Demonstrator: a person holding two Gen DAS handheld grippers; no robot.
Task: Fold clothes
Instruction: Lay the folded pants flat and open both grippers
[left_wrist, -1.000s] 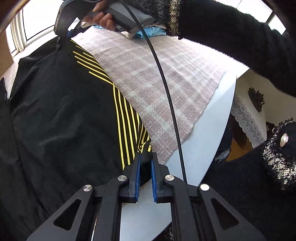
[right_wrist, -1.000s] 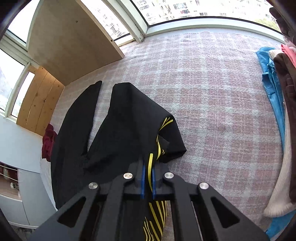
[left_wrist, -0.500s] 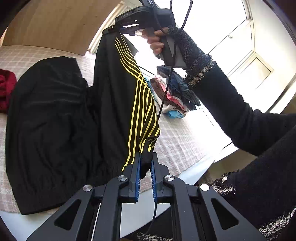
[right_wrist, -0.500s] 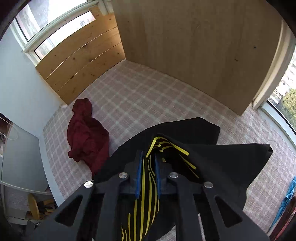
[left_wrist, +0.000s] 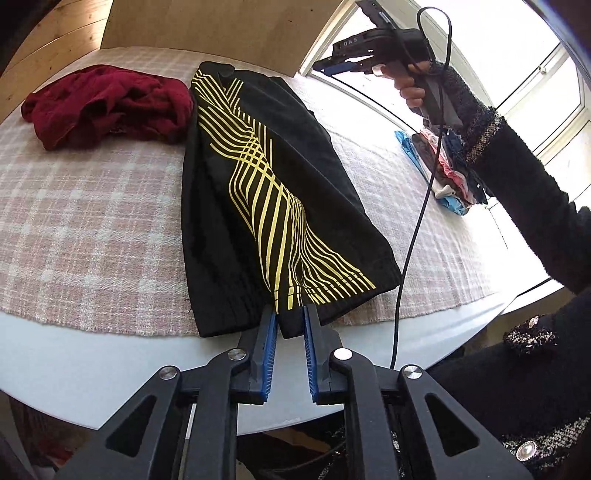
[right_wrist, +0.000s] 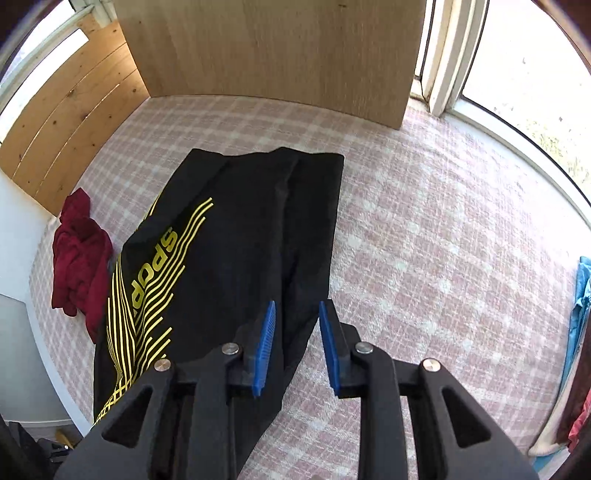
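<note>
I had laid the black track pants (left_wrist: 280, 206) lengthwise on the plaid cloth (left_wrist: 92, 206), just beside the crumpled red garment (left_wrist: 107, 103), so they could be folded flat. My left gripper (left_wrist: 289, 325) was opening, its pads straddling the waistband edge without pressing. My right gripper (right_wrist: 297, 332) was opening above the pants, empty. Yellow stripes crossed the smooth fabric.

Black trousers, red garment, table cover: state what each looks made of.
Black trousers: smooth, faintly shiny knit, probably synthetic sportswear; the yellow stripes look printed on. Red garment: soft matte fabric, crumpled in deep folds, maybe cotton or fleece. Table cover: coarse woven cloth in a pink and white check; weave visible.
</note>
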